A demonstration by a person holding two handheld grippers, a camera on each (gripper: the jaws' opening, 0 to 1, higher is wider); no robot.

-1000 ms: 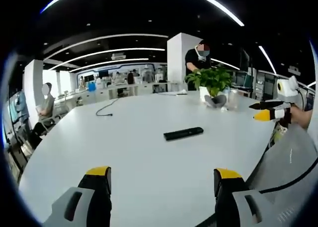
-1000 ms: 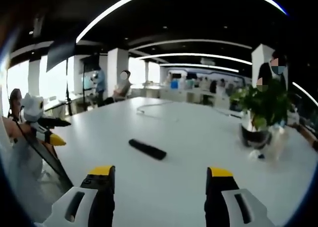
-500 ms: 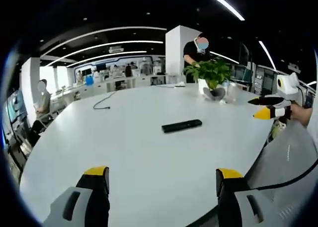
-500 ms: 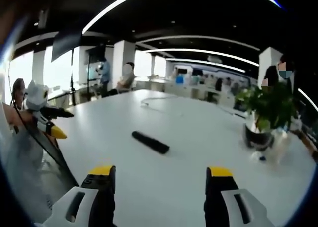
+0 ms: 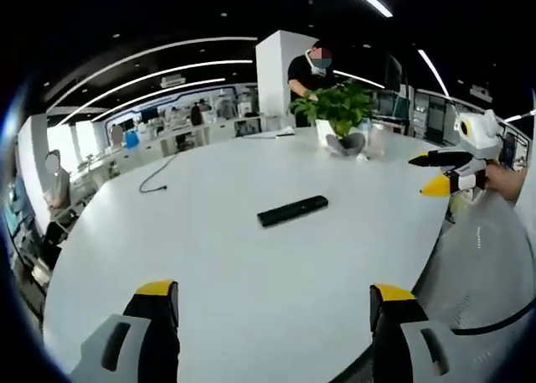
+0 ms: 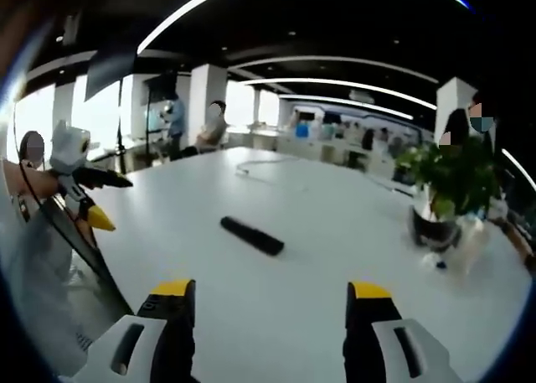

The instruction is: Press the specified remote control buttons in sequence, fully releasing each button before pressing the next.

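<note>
White table (image 5: pixel 209 232), both jaws apart

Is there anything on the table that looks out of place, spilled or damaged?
Nothing stands out. The black remote control lies flat on the white table, apart from both open grippers. The potted plant stands upright near the far edge, and a loose black cable lies farther off. No spill or damage shows.

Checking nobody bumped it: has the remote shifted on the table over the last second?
No. The remote lies as before relative to the potted plant and cable; only the camera moved.
</note>
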